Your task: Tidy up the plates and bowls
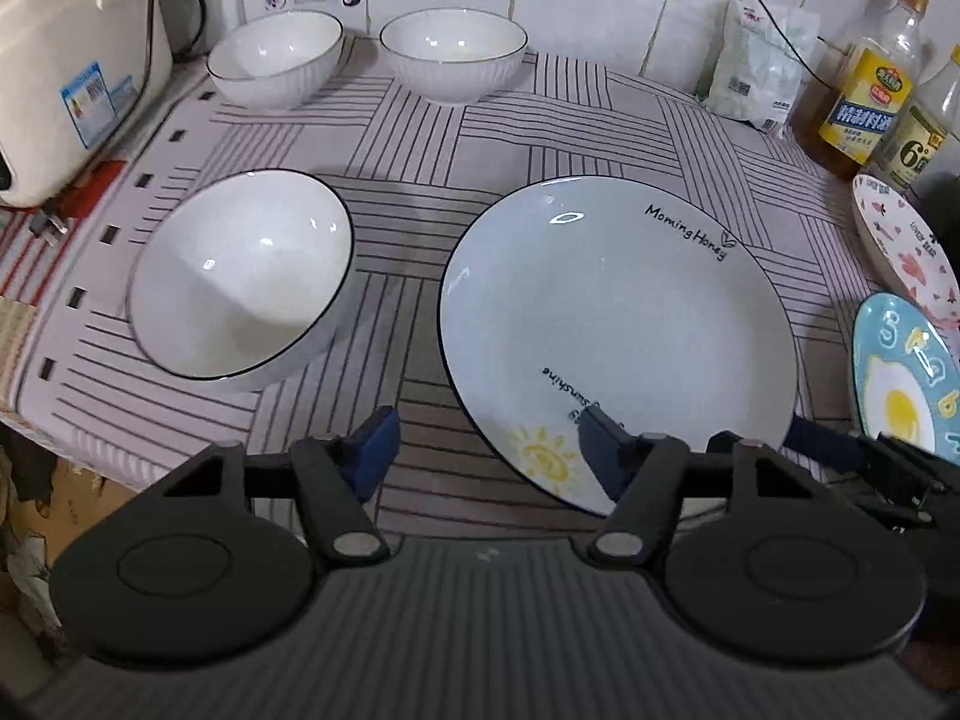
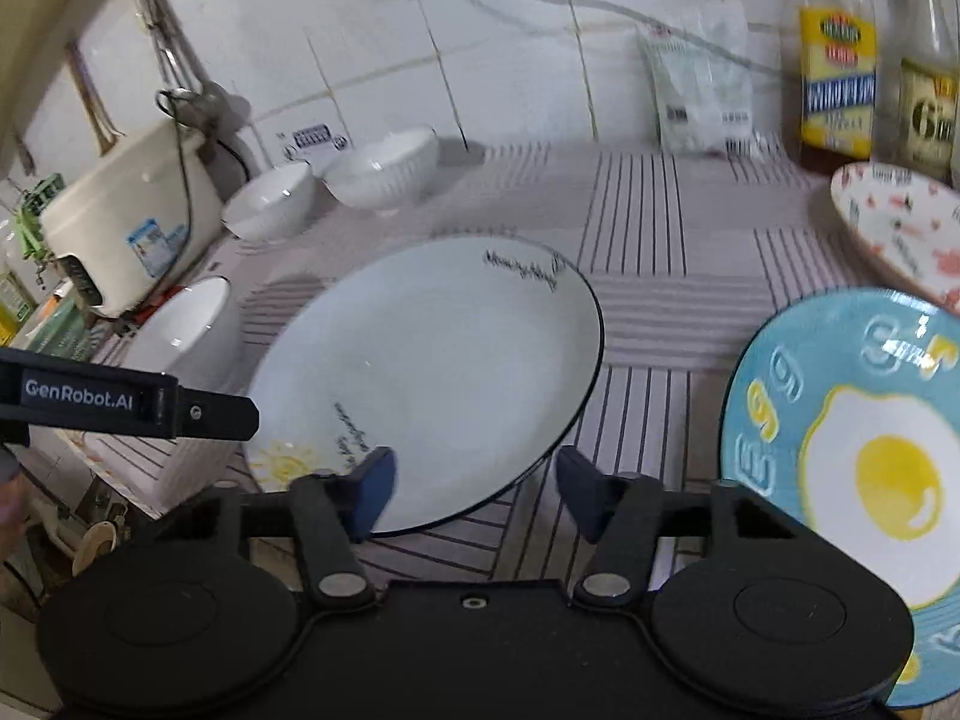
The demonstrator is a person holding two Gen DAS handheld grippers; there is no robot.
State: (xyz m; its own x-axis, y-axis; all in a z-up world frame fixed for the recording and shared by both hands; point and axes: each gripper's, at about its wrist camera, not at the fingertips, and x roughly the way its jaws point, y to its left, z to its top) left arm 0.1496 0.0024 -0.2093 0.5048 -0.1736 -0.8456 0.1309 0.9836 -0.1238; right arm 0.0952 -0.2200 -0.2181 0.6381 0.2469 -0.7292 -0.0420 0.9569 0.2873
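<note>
Left tongs sitting spread, one blue pad over the near rim of the big white plate, the other over bare striped cloth; nothing pinched. Right tongs also spread, straddling that plate's near edge at 6 o'clock, gripping nothing.

Containers, all lying empty on the surface:
- near bowl sitting at 9 o'clock of the plate, apart from it
- two ribbed bowls standing side by side at 12 o'clock, near the wall
- egg plate lying at 3 o'clock, pink-patterned plate beyond it, rims overlapping

Open cloth showing between the plate and the far bowls. Rice cooker crowding the left edge.
</note>
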